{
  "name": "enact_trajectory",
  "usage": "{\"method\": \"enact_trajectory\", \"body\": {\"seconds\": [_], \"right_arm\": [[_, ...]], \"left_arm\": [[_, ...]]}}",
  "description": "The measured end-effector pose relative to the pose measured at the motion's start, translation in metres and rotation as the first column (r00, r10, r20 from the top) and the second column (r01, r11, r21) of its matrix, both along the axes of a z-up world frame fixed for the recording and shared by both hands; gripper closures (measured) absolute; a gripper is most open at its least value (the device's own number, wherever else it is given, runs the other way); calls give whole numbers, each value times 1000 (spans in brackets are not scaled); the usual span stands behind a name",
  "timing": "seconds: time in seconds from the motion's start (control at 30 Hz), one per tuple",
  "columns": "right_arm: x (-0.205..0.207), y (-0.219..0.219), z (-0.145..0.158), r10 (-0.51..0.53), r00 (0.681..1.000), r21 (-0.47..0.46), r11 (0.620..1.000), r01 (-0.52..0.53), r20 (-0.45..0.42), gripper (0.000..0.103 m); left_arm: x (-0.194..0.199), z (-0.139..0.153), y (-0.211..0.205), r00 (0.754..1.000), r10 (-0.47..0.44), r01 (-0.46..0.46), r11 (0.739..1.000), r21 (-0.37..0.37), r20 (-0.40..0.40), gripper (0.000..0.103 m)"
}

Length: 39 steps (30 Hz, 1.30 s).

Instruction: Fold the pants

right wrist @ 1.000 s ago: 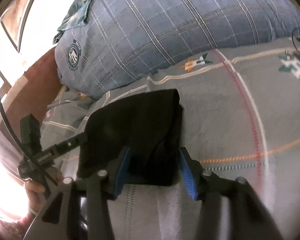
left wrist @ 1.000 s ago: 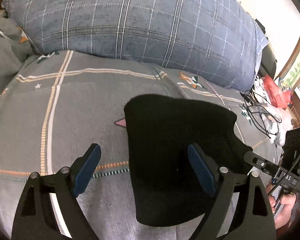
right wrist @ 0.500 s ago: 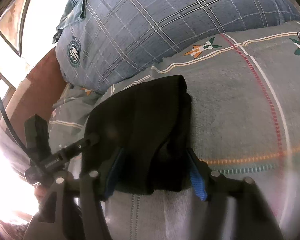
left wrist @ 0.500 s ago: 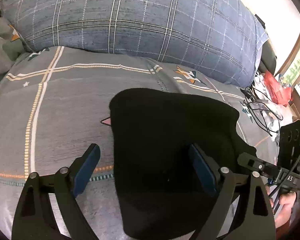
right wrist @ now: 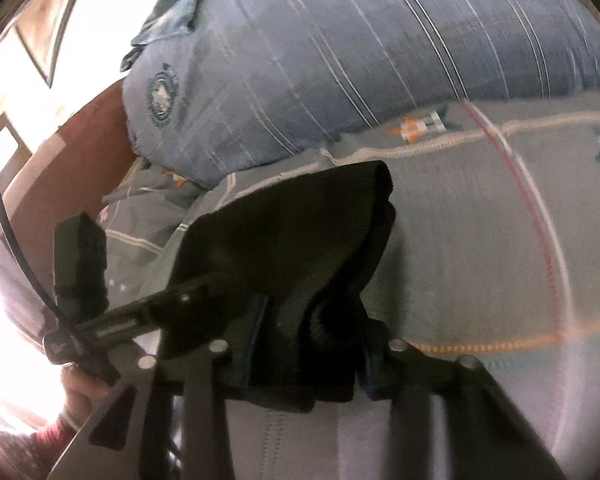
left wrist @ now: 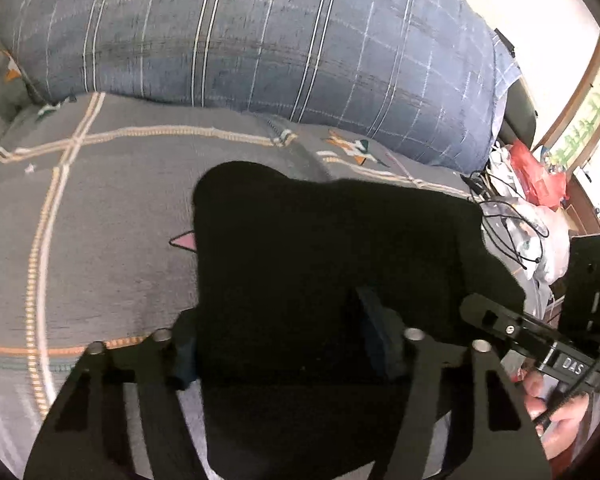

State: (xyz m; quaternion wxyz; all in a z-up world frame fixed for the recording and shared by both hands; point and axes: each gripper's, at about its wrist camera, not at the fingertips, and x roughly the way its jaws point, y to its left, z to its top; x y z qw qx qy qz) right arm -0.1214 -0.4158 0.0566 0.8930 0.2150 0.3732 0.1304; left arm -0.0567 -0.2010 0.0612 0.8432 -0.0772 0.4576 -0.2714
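The black pants (left wrist: 324, 272) lie folded in a thick bundle on the bed (left wrist: 100, 248), on a gray cover with striped lines. The left hand-held gripper (left wrist: 284, 344) has its blue pads on both sides of the near edge of the pants, and the cloth bunches up between them. It looks like it is pinching the pants, but the dark cloth hides part of the left pad, so this is not quite sure. The right hand-held gripper (right wrist: 312, 348) squeezes the other near corner of the pants (right wrist: 292, 248), with a fat roll of cloth packed between its two pads. The far edge of the pants is rounded and sits well short of the big blue checked pillow (left wrist: 260, 40). A strip of bare gray cover lies between them. To the left of the pants, in the left wrist view, the cover is wide and flat. On the right side of that view, a tangle of black cords (left wrist: 512, 228) and a red bag (left wrist: 536, 176) sit close to the edge of the pants.
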Motion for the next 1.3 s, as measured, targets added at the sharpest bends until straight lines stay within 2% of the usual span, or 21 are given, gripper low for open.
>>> {"method": "enact_trajectory", "body": {"seconds": [0.17,0.37,0.63,0.83,0.97,1.3], "right_arm": [[-11,13,28,17,998,-23,1000,-15,63,66],[-5,34,50,51,992,-17,999,-49,114,66],[20,78,58,118,984,-8,993,-119,133,66],[41,103,52,159,980,-2,987,-160,118,66],[57,118,40,179,980,-1,984,-180,86,66],[82,122,7,183,983,9,983,-183,5,66]], "left_arm": [[-8,27,13,999,13,-12,1000,-12,49,43],[-9,57,38,992,56,-58,998,14,117,43],[0,68,79,978,131,-142,988,59,162,43],[12,64,106,970,180,-194,978,76,161,43],[22,51,119,968,208,-221,972,83,140,43],[38,15,121,974,213,-220,971,98,77,43]]}}
